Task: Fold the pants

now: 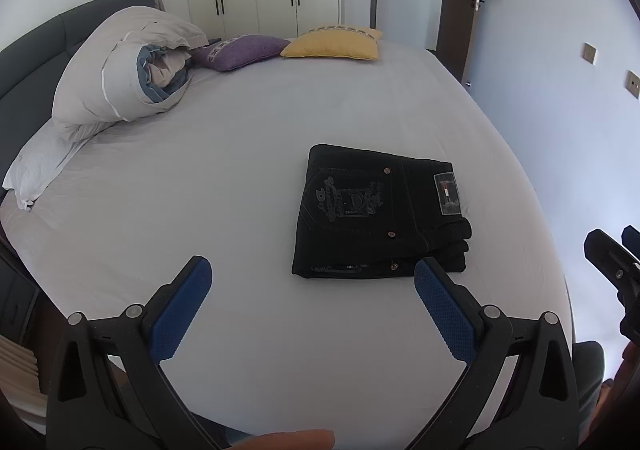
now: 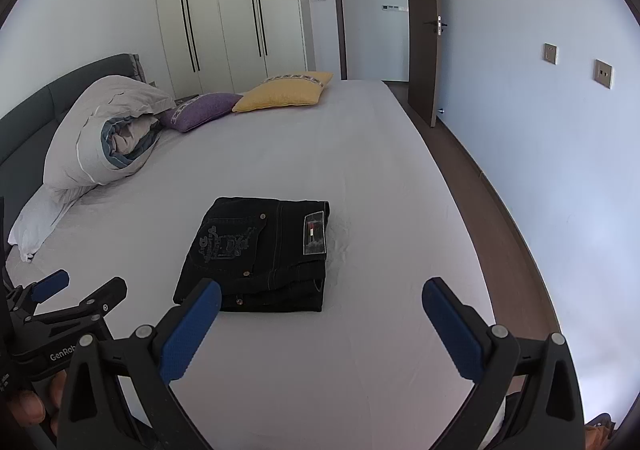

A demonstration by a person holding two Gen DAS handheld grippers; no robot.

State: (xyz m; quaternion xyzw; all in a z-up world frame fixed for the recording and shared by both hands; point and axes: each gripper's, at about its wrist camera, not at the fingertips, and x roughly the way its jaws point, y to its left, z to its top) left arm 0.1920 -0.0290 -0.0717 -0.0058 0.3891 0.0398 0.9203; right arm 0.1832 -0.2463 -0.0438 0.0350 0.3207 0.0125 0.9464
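Note:
Black jeans (image 1: 380, 212) lie folded into a compact rectangle on the white bed sheet (image 1: 224, 186), back pocket and label facing up. They also show in the right wrist view (image 2: 260, 254). My left gripper (image 1: 312, 270) is open and empty, held above the sheet just in front of the jeans. My right gripper (image 2: 320, 292) is open and empty, also just in front of the jeans; its left finger overlaps their near corner in the view. The right gripper shows at the right edge of the left wrist view (image 1: 612, 254), and the left gripper at the left of the right wrist view (image 2: 72, 290).
A rolled duvet (image 1: 120, 70) and a white pillow (image 1: 36, 170) lie at the far left by the dark headboard. A purple cushion (image 1: 240, 50) and a yellow cushion (image 1: 332, 44) sit at the far end. The bed's right edge (image 2: 448, 186) borders a wooden floor strip and wall.

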